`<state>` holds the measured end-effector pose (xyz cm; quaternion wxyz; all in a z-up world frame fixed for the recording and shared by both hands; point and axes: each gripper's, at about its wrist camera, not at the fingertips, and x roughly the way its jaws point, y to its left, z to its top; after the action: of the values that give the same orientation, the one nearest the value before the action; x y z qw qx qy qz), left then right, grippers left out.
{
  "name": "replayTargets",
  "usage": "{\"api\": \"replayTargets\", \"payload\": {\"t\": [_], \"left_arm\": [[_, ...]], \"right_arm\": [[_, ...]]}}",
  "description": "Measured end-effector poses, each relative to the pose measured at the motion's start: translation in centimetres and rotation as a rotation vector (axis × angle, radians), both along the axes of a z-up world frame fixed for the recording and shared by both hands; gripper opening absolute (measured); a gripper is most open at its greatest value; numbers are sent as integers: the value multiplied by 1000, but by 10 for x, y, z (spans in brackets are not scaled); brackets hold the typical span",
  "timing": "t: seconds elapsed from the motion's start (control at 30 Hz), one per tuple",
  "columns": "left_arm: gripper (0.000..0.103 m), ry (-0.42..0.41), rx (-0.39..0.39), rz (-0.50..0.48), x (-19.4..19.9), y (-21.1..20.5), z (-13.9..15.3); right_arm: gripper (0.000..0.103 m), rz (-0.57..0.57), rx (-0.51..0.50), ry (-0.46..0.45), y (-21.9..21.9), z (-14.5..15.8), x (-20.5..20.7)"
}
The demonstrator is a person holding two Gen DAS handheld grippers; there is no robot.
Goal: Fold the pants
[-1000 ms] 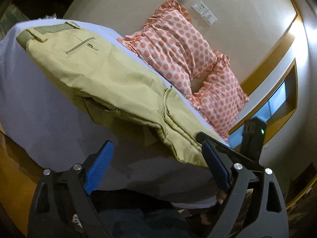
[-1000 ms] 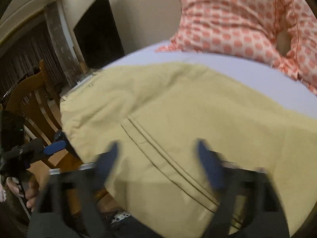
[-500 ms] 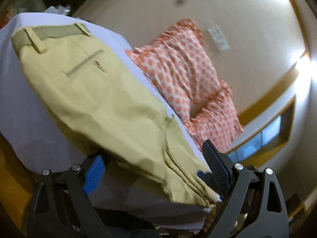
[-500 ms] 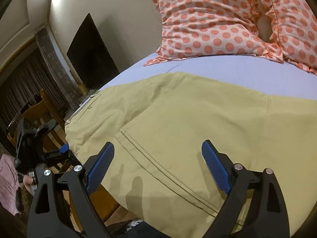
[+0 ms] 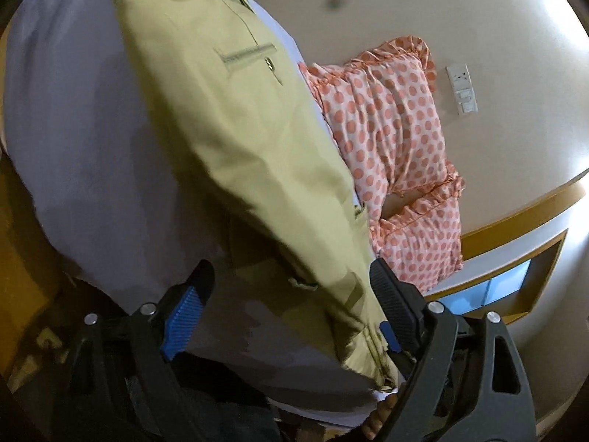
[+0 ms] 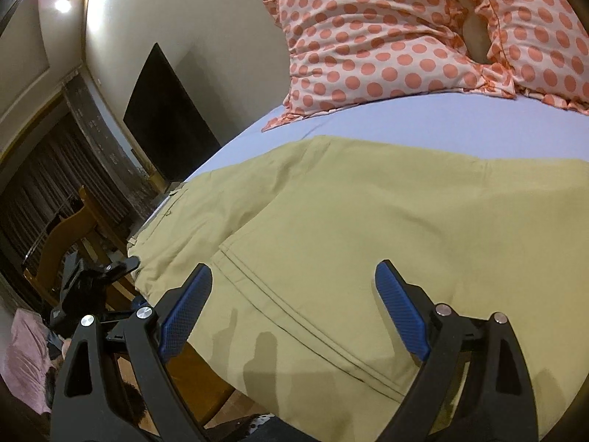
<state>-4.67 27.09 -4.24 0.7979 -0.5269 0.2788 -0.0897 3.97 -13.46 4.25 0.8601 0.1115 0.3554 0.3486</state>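
Khaki pants (image 5: 235,140) lie folded on a lavender bed sheet (image 5: 81,140); the waistband and a back pocket face the far end in the left wrist view. My left gripper (image 5: 287,302) is open, its jaws wide on either side of the near edge of the pants, holding nothing. In the right wrist view the pants (image 6: 368,228) fill the middle. My right gripper (image 6: 294,309) is open and empty, hovering over the near edge. The left gripper (image 6: 88,280) also shows at the left of that view.
Two orange polka-dot pillows (image 6: 423,37) lean against the wall at the head of the bed. A dark TV (image 6: 165,118) hangs on the wall. A wooden chair (image 6: 70,243) stands beside the bed. A wall socket (image 5: 462,88) is above the pillows.
The left gripper has swung and tilted, so the pants now run steeply up the view. The right gripper has pulled back and steadied above the near edge. Both stay open.
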Motion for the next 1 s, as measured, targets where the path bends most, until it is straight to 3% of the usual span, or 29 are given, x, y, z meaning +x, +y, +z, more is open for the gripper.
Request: {"api": "replayTargets", "payload": {"t": [0.33,0.5,0.57,0.67,0.7,0.73,0.8,0.9,0.93,1.0], "left_arm": [[77,-68,25,118,-8,28,36],[75,-34,49,173,6,49,51],[69,-1,50,209,11,61,53],[46,46,43,228,15,70,51],[22,70,70,238,16,70,51],[12,96,110,247,17,68,53],[10,123,226,247,20,58,68],[9,123,527,228,37,21,113],[8,96,647,206,47,-2,136],[8,34,800,150,62,-42,167]], "right_arm": [[93,-18,21,20,-4,-5,5],[93,-21,35,30,-7,-6,8],[93,-30,45,17,-13,-3,8],[94,-51,58,-1,-26,2,9],[94,-60,65,-4,-31,4,10],[94,-72,75,-8,-38,5,12],[94,-97,92,-14,-53,8,15],[94,-142,118,-22,-77,11,18],[94,-158,124,-24,-85,12,19],[94,-222,143,-38,-109,17,20]]}}
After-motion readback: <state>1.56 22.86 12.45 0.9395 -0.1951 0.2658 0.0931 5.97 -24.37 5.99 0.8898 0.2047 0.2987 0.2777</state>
